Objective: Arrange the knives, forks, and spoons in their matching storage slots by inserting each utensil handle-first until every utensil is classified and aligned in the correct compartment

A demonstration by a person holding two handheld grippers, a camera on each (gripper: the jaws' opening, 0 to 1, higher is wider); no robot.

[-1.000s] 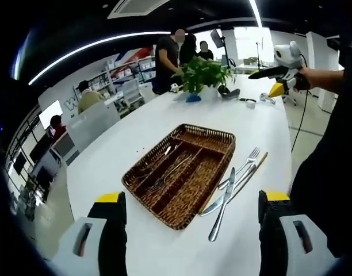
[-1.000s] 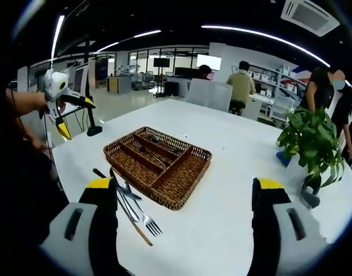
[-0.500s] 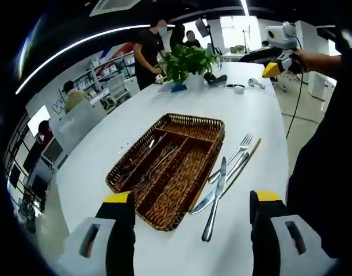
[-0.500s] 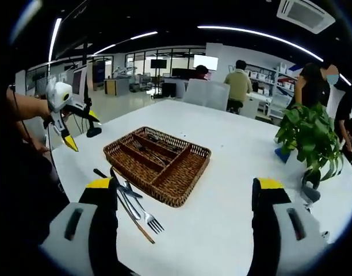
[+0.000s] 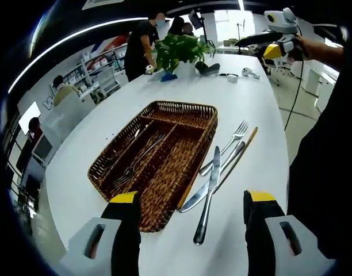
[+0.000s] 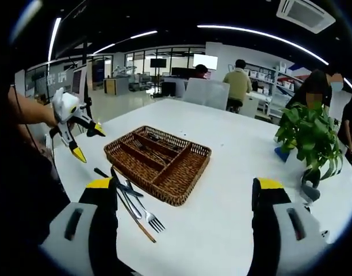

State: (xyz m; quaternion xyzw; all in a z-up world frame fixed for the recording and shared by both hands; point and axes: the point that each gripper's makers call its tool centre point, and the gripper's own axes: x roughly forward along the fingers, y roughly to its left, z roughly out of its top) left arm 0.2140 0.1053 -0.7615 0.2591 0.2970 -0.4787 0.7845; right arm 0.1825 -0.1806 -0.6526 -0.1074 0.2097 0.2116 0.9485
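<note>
An open office with ceiling light strips surrounds a long white worktop (image 5: 253,109).

At the centre of the left gripper view sits the tray (image 5: 164,195), a brown wicker box split into long slots. Its two slots toward the upper left of the frame already hold utensils, a fork (image 5: 133,167) among them; I cannot sort the rest by kind. The slot nearest the loose pieces looks bare, so one class seems not yet started.

Just right of the tray, touching or overlapping one another on the worktop, lie the loose pieces: a fork (image 5: 232,139), two knives (image 5: 207,190) and a thin wooden stick (image 5: 240,154), perhaps a chopstick. In the right gripper view the same cluster (image 6: 133,204) lies at lower left, beside the tray (image 6: 182,190).

The task therefore looks partly done: some utensils are slotted, and at least these loose ones are left to pick up and insert handle-first.

The left gripper (image 5: 190,236) hovers over the near end of the tray and the knives, jaws spread wide and holding nothing. The right gripper (image 6: 182,227) is also spread and empty, above bare worktop. Seen from the left gripper view, the right gripper is raised at upper right (image 5: 268,37).

A potted plant (image 6: 308,138) stands at the worktop's far end, and people sit and stand beyond.
</note>
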